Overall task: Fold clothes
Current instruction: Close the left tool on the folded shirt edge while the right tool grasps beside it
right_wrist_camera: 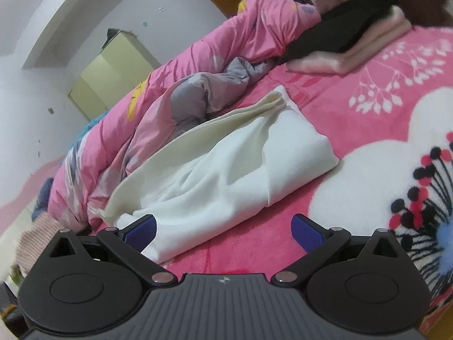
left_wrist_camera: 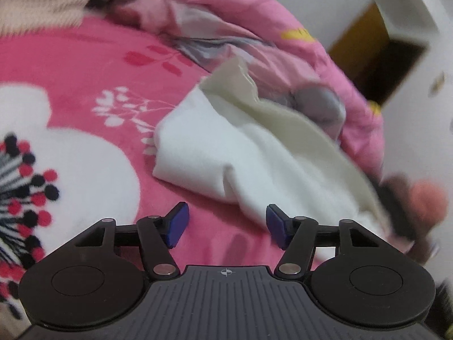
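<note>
A bed (right_wrist_camera: 354, 113) spread with a plush pink floral blanket fills both views, white walls (right_wrist_camera: 85, 5) behind. A rumpled pink quilt (right_wrist_camera: 198, 65) runs along its far edge, with a folded stack of garments (right_wrist_camera: 348, 48) at upper right. The soft white garment (right_wrist_camera: 226, 170), partly folded, lies mid-frame. The left hand-held gripper (left_wrist_camera: 225, 225) and right hand-held gripper (right_wrist_camera: 223, 233) hover low, both released and empty.

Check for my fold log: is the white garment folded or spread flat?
Folded: the white garment lies as a narrow doubled bundle, layered edges showing, loose.
</note>
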Tool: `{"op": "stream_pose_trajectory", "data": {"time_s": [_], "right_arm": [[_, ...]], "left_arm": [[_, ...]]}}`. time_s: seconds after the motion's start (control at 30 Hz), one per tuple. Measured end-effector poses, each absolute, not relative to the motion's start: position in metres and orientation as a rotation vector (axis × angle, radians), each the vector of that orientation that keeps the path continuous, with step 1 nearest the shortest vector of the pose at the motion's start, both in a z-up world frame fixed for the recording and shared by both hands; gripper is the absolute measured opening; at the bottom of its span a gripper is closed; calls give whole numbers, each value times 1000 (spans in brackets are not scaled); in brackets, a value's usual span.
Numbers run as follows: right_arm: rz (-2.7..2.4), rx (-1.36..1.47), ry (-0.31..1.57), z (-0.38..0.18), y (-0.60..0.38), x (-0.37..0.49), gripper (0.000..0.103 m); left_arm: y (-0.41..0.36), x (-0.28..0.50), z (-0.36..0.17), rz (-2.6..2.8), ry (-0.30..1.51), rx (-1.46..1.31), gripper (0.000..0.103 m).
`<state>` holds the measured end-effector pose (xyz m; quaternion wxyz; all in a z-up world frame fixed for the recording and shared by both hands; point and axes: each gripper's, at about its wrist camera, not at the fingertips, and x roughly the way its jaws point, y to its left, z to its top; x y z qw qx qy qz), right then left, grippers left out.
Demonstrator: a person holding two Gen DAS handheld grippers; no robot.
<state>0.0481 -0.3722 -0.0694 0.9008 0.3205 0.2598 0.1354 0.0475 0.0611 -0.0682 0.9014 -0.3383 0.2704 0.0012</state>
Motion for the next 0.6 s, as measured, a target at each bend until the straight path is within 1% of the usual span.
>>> {"op": "stream_pose_trajectory", "data": {"time_s": [0.03,0.1,0.13,0.2,0.27,0.33,0.37,0.4,0.5,0.53,0.57,0.6], "right_arm": [[284,690,539,-70,-376,49,103],[293,761,541,-74,-386,52,103],[295,793,543,-75,-390,53,103],[284,842,548,-77,-397,59,103],[264,851,565,-76,-400,68,103],[232,816,587,-71,-397,81,103],[215,798,597,-70,-395,88,103],[198,782,606,-68,-394,94,103],[159,777,614,-68,-392,110,103],[148,775,615,-68,-391,115,101],[136,772,615,-68,-390,119,100],[124,760,613,-68,-389,122,95]], "left_arm": [[64,48,-69,-4,547,-730,64],[71,49,-71,-18,523,-792,70],[74,50,-72,-23,511,-820,72],[75,57,-72,-14,502,-829,76],[76,64,-72,-5,493,-837,76],[78,71,-73,6,485,-843,73],[75,76,-72,26,485,-825,68],[73,79,-72,43,491,-800,59],[68,89,-72,72,497,-719,46],[66,91,-72,71,494,-689,43],[65,93,-72,69,490,-660,36],[64,92,-71,70,486,-648,28]]}}
